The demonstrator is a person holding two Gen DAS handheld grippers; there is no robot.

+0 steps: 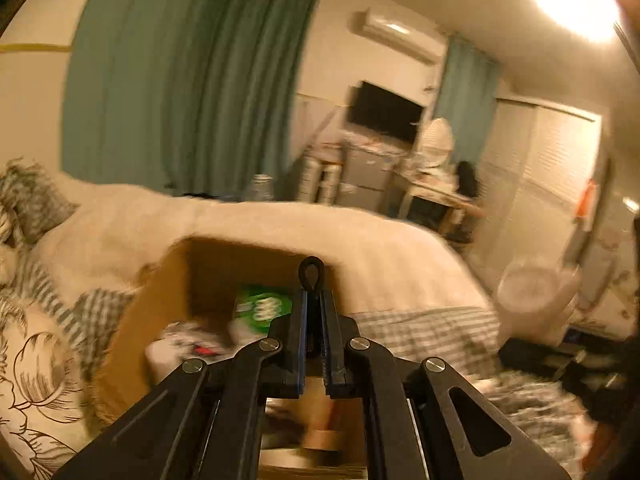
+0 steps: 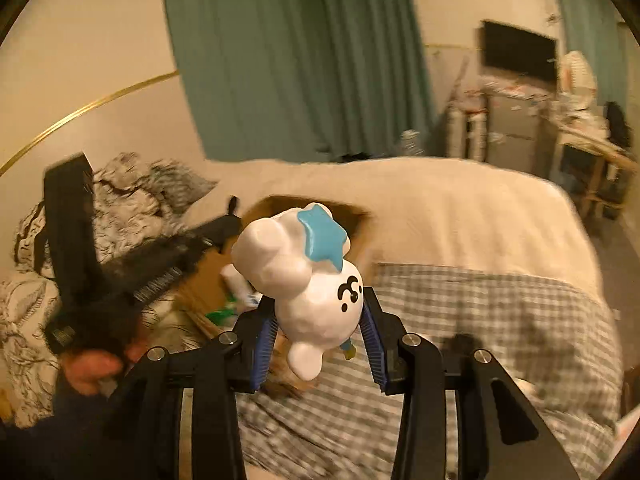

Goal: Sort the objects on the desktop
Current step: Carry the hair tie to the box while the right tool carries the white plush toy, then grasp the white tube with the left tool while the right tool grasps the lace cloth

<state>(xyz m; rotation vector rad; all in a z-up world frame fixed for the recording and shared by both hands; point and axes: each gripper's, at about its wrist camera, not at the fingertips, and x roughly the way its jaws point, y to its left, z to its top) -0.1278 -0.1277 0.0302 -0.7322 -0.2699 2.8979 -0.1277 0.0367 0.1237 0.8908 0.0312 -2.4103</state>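
Note:
My left gripper point(image 1: 312, 294) is shut, and a small black loop point(image 1: 311, 274) sticks out from between its tips. It hangs over an open cardboard box point(image 1: 160, 312) on the bed. A green packet point(image 1: 264, 306) and some blurred white items lie inside the box. My right gripper point(image 2: 320, 300) is shut on a white figurine point(image 2: 316, 304) with a blue star on its head, held above the checked bedcover to the right of the box point(image 2: 200, 284). The right wrist view also shows the left gripper point(image 2: 226, 220) coming in from the left, held by a hand point(image 2: 88, 368).
The box rests on a bed with a cream blanket point(image 1: 280, 228) and a checked cover point(image 2: 480, 320). Patterned pillows point(image 1: 36, 380) lie to the left. A white round bin point(image 1: 532, 300) stands on the floor at right. Green curtains, a dark screen and a cluttered desk are behind.

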